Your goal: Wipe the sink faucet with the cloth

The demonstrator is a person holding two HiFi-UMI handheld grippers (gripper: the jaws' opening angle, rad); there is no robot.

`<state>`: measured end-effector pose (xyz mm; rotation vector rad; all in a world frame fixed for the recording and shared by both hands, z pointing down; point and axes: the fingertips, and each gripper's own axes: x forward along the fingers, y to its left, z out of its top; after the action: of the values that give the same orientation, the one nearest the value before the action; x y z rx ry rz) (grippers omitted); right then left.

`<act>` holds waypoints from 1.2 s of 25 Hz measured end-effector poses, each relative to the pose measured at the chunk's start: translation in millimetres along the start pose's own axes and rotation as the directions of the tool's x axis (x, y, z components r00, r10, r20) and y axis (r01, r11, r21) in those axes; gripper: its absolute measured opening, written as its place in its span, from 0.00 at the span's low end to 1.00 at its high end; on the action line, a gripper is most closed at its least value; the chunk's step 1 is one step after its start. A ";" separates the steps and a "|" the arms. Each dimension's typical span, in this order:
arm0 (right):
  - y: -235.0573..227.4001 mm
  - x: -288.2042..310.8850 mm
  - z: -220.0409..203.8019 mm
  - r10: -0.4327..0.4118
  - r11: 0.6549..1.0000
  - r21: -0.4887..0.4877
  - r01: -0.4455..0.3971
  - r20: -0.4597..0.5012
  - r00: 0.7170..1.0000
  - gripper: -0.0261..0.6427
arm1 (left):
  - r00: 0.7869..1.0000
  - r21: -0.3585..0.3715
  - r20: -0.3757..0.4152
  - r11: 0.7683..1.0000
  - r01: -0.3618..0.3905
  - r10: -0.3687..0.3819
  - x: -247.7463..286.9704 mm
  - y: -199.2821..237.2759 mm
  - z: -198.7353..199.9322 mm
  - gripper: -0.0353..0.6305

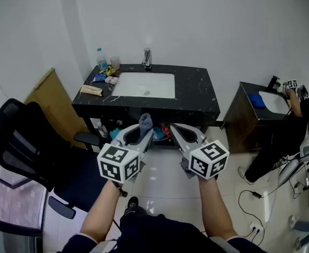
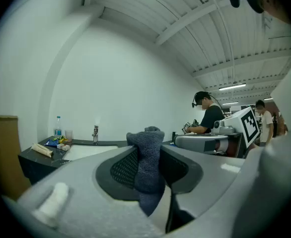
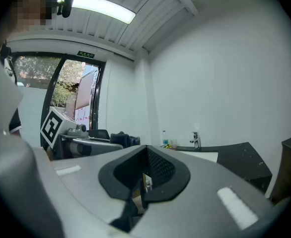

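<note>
A chrome faucet (image 1: 147,58) stands at the back of a white sink (image 1: 154,83) set in a black counter (image 1: 196,96), well ahead of both grippers. My left gripper (image 1: 142,132) is shut on a blue-grey cloth (image 1: 145,122), which sticks up between its jaws. The left gripper view shows the cloth (image 2: 148,155) pinched upright, with the faucet (image 2: 95,133) far off at left. My right gripper (image 1: 172,127) is beside the left one, shut with nothing in it. In the right gripper view the faucet (image 3: 196,139) is distant, ahead and to the right.
A water bottle (image 1: 101,58), a cup (image 1: 115,62), snack packets (image 1: 99,78) and a brown roll (image 1: 91,90) sit on the counter's left end. A black office chair (image 1: 22,141) and cardboard (image 1: 46,91) stand at left. Another person (image 1: 302,115) works at a second sink at right.
</note>
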<state>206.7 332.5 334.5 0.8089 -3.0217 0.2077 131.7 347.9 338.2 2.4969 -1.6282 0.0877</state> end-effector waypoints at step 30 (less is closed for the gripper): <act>-127.9 205.7 -3.4 -0.144 0.989 0.017 0.146 -0.084 0.986 0.04 | 0.992 -0.057 -0.037 0.991 0.122 -0.124 158.5 201.8 11.9 0.23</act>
<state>91.9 121.0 362.3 0.9917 -2.8741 0.2675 11.3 123.0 368.3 2.5299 -1.4374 0.0775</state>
